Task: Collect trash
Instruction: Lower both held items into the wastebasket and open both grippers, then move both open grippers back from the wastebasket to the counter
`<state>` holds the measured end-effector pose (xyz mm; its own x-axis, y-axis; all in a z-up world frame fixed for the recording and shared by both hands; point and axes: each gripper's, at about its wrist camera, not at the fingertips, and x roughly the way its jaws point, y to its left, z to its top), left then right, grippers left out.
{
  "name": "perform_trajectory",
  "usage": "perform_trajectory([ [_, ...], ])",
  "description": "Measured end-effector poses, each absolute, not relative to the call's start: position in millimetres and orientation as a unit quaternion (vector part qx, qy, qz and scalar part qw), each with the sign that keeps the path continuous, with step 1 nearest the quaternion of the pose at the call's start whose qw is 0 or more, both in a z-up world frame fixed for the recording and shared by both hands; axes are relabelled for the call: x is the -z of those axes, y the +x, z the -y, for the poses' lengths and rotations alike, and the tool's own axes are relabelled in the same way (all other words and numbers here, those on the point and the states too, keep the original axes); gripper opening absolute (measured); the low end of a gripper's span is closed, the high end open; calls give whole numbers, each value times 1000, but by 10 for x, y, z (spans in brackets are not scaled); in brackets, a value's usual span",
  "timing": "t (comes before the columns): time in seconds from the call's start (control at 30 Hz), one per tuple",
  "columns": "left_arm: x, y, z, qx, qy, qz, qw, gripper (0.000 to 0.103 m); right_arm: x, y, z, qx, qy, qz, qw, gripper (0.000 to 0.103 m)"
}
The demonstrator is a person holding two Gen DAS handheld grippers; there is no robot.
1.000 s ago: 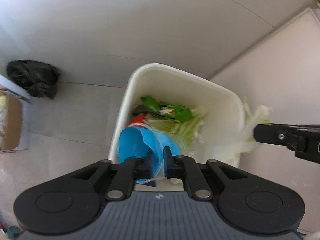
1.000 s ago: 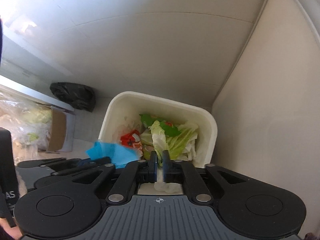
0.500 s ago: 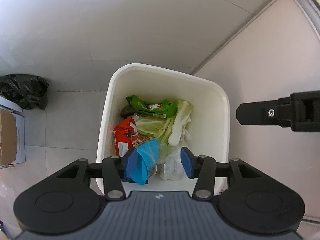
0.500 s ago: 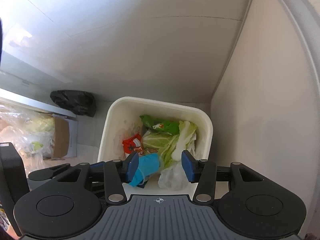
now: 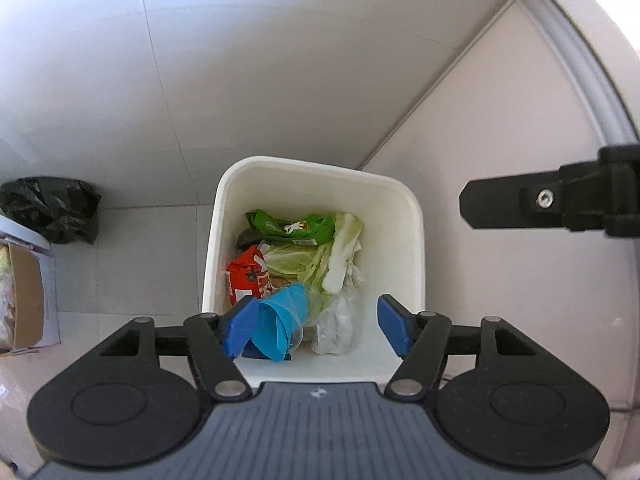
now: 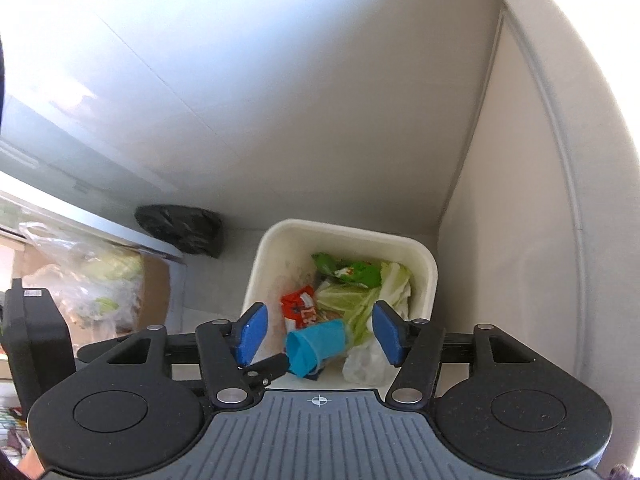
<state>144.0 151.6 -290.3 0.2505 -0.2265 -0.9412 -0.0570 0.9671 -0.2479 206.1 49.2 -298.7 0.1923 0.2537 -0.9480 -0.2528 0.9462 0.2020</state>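
Blue cup [image 5: 282, 326] in bin [image 5: 414, 216], below hand-held gripper [image 5: 316, 326]

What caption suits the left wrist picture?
Open left gripper above white bin holding blue cup, cabbage leaves and wrappers.

Pale grey tiles [image 5: 132, 264] covered the floor, their joints showing as thin lines. A plain white wall [image 5: 280, 60] rose behind, lit evenly by soft daylight, with faint seams running across it. To the right, a cream panel [image 5: 500, 220] with a moulded edge met that wall in a corner. A crumpled black plastic bag [image 5: 52, 210] lay on the floor against the foot of the wall. Near it, at the left edge, stood an open cardboard box [image 5: 24, 304]. In the right wrist view, clear plastic bags [image 6: 80, 284] holding something green lay heaped above the box, under a light-coloured ledge [image 6: 100, 224].
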Motion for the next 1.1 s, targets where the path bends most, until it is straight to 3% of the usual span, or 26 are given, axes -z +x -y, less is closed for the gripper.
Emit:
perform_trajectory([
  [0.53, 2225, 1082, -1475, 75, -69, -572, 814, 93, 2110, 1463, -191, -202, 31, -527, 825, 74],
  [0.83, 1790, 993, -1313, 88, -41, -541, 836, 98, 1656, 1100, 224, -176, -3, -455, 873, 86],
  [1.1, 1324, 1148, -943, 123, -8, -492, 862, 99, 1416, 975, 875, -122, -29, -407, 905, 89],
])
